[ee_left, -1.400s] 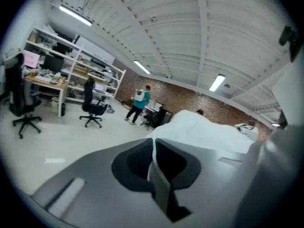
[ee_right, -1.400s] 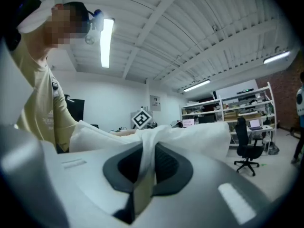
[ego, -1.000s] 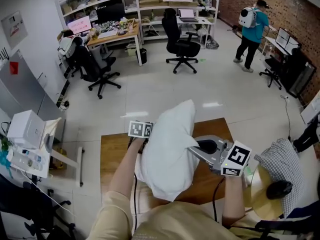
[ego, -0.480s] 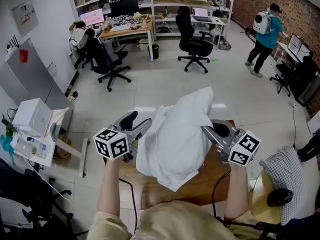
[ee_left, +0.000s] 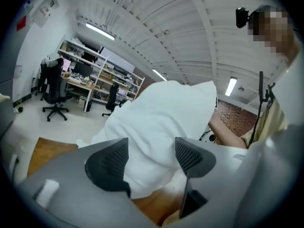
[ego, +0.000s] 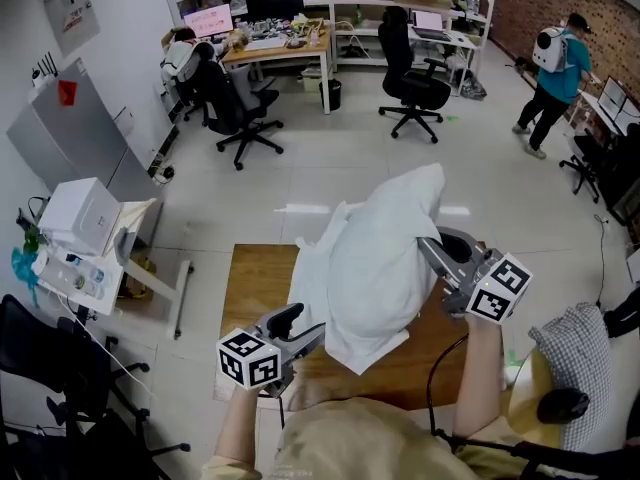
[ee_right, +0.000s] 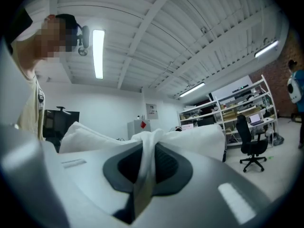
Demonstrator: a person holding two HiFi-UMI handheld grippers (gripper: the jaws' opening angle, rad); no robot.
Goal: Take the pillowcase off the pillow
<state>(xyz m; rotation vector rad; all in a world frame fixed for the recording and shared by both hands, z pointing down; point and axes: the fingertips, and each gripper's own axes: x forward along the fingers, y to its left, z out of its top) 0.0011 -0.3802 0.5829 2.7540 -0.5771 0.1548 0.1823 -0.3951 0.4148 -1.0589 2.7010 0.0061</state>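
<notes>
Jaws on the left gripper [ego: 306,328] stand apart in the head view and have just been opening. They sit low over the surface [ego: 255,278], just beside the slack lower edge of the pillowcase [ego: 312,268]. The right gripper [ego: 430,250] is pressed into the far side of the pillow [ego: 385,258] and holds it raised and tilted over the wood. I cannot tell whether its bottom corner touches the surface. In the left gripper view both pads are bare: the white bulk [ee_left: 161,113] shows in the gap beyond them but nothing is pressed, so this gripper carries nothing. In the right gripper view the jaws are clenched on a thin fold of the pillowcase [ee_right: 151,141] that runs up between the pads, with the pillow swelling behind it. The step looks like a fresh grasp by the left. To do it well, it should probably close on the loose hem alone, with no filling caught in it. The pull should then go steadily away from the right gripper, whose pinch has to hold firm. If that fold slips, the whole bundle is likely to drop.
</notes>
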